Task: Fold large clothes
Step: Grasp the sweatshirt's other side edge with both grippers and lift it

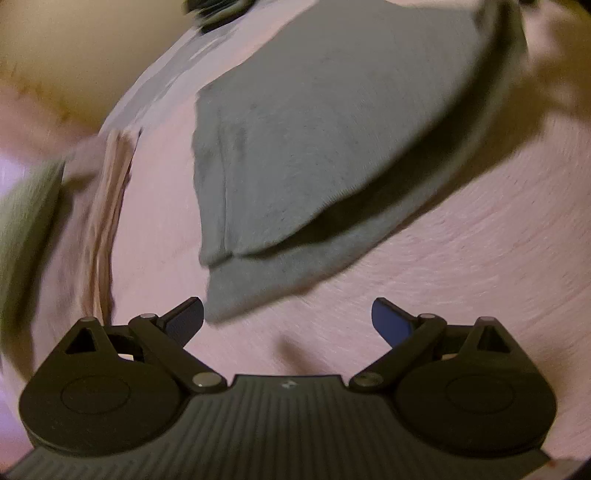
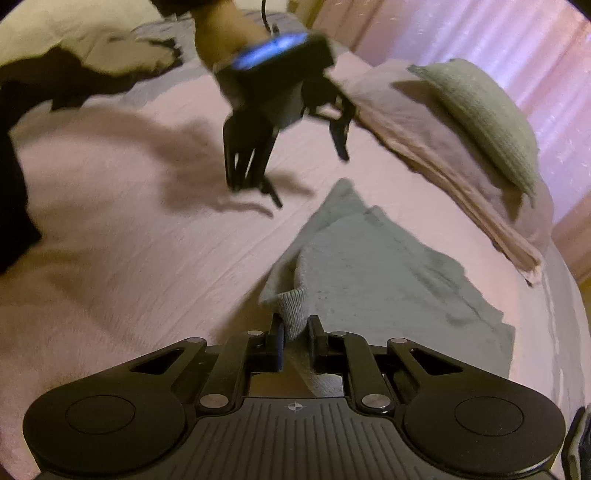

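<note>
One pink bedsheet (image 2: 129, 258) fills most of both views, wrinkled and spread flat across the bed. On it, in the lower right of the right wrist view, lies the grey garment (image 2: 376, 273), partly folded over itself, with a pointed corner reaching toward the middle of the frame and a ribbed cuff at its near edge. In the left wrist view the same garment (image 1: 314, 147) takes up the centre and upper right, one layer lifted off the layer below so that a dark shadow shows between them. A folded pink blanket (image 2: 443, 177) lies along the right edge of the bed in the right wrist view, and a grey-green pillow (image 2: 480, 114) rests on top of it. In the upper left of that view a dark and cream heap of cloth (image 2: 74, 62) sits on the bed, blurred. The left gripper (image 2: 306, 177) hangs above the sheet at upper centre, held by a hand (image 2: 225, 33), its jaws spread wide with nothing between them; its own view shows the same wide gap (image 1: 288, 321), just beside the garment's near corner. The right gripper (image 2: 295, 328), at the bottom centre, has its jaws pinching the ribbed cuff.
</note>
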Available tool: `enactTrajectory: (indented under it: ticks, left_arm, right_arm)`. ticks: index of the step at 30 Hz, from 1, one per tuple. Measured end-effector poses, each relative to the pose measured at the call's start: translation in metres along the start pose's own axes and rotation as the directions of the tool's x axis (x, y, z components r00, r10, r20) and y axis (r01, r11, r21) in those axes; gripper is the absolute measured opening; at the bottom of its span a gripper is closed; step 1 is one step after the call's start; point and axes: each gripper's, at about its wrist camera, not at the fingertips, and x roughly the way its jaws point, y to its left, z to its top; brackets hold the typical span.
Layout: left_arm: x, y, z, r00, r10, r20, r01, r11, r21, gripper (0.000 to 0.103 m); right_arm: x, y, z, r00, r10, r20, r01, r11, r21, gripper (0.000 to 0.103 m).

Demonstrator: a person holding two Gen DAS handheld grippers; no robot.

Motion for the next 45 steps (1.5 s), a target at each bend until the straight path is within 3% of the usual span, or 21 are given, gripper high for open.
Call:
enactTrajectory:
  ticks: [3, 6, 12, 13, 15, 16, 18, 21, 24, 30, 35, 39, 45]
  left_arm:
    - [0.021, 0.0, 0.002, 1.0, -0.005, 0.021, 0.002, 0.989, 0.146, 0.092]
    - [0.04, -0.003, -0.001, 0.999, -0.003, 0.045, -0.011, 0.951, 0.309, 0.084]
    - [0.061, 0.0, -0.003, 0.993, -0.025, 0.115, -0.03, 0.89, 0.455, 0.068]
    - [0.063, 0.001, -0.004, 0.992, -0.039, 0.123, -0.024, 0.879, 0.476, 0.064]
    - [0.066, 0.003, -0.005, 0.99, -0.071, 0.123, -0.004, 0.855, 0.519, 0.042]
    - [0.066, 0.005, -0.004, 0.99, -0.081, 0.119, 0.005, 0.845, 0.535, 0.037]
    - [0.065, 0.012, -0.001, 0.989, -0.095, 0.111, 0.02, 0.838, 0.545, 0.016]
    - [0.058, 0.029, 0.012, 0.99, -0.114, 0.083, 0.052, 0.841, 0.538, 0.012]
    - [0.047, 0.053, 0.034, 0.988, -0.148, 0.04, 0.106, 0.848, 0.52, 0.01]
    - [0.025, 0.121, 0.108, 0.977, -0.213, -0.033, 0.203, 0.859, 0.47, 0.01]
    - [0.036, 0.175, 0.193, 0.962, -0.257, -0.093, 0.27, 0.843, 0.465, 0.01]
    - [0.074, 0.2, 0.257, 0.94, -0.303, -0.154, 0.34, 0.828, 0.446, 0.01]
    - [0.177, 0.205, 0.333, 0.878, -0.405, -0.256, 0.478, 0.767, 0.428, 0.01]
  right_arm:
    - [-0.007, -0.008, 0.005, 1.0, -0.008, 0.007, 0.007, 1.0, 0.024, 0.009]
    - [-0.004, -0.011, 0.011, 1.0, 0.003, 0.005, -0.003, 1.0, 0.027, 0.009]
    - [-0.018, -0.001, 0.004, 1.0, 0.005, 0.003, -0.005, 0.996, 0.089, 0.008]
    - [-0.021, 0.0, 0.003, 1.0, 0.004, 0.003, -0.005, 0.995, 0.1, 0.008]
    - [-0.023, -0.002, 0.003, 1.0, 0.005, 0.003, -0.006, 0.993, 0.118, 0.008]
    - [-0.025, -0.003, 0.004, 1.0, 0.006, 0.003, -0.006, 0.992, 0.125, 0.008]
    - [-0.029, -0.009, 0.006, 1.0, 0.01, 0.006, -0.011, 0.989, 0.15, 0.008]
    - [-0.042, -0.024, 0.007, 1.0, 0.017, 0.018, -0.021, 0.975, 0.22, 0.008]
    - [-0.06, -0.051, 0.005, 0.999, 0.034, 0.042, -0.047, 0.932, 0.358, 0.008]
    - [-0.099, -0.115, -0.022, 0.99, 0.034, 0.135, -0.109, 0.792, 0.601, 0.008]
    - [-0.121, -0.173, -0.068, 0.975, 0.004, 0.223, -0.174, 0.64, 0.748, 0.008]
    - [-0.121, -0.225, -0.121, 0.964, -0.016, 0.266, -0.224, 0.496, 0.839, 0.008]
    - [-0.089, -0.289, -0.217, 0.959, -0.02, 0.282, -0.268, 0.253, 0.93, 0.007]
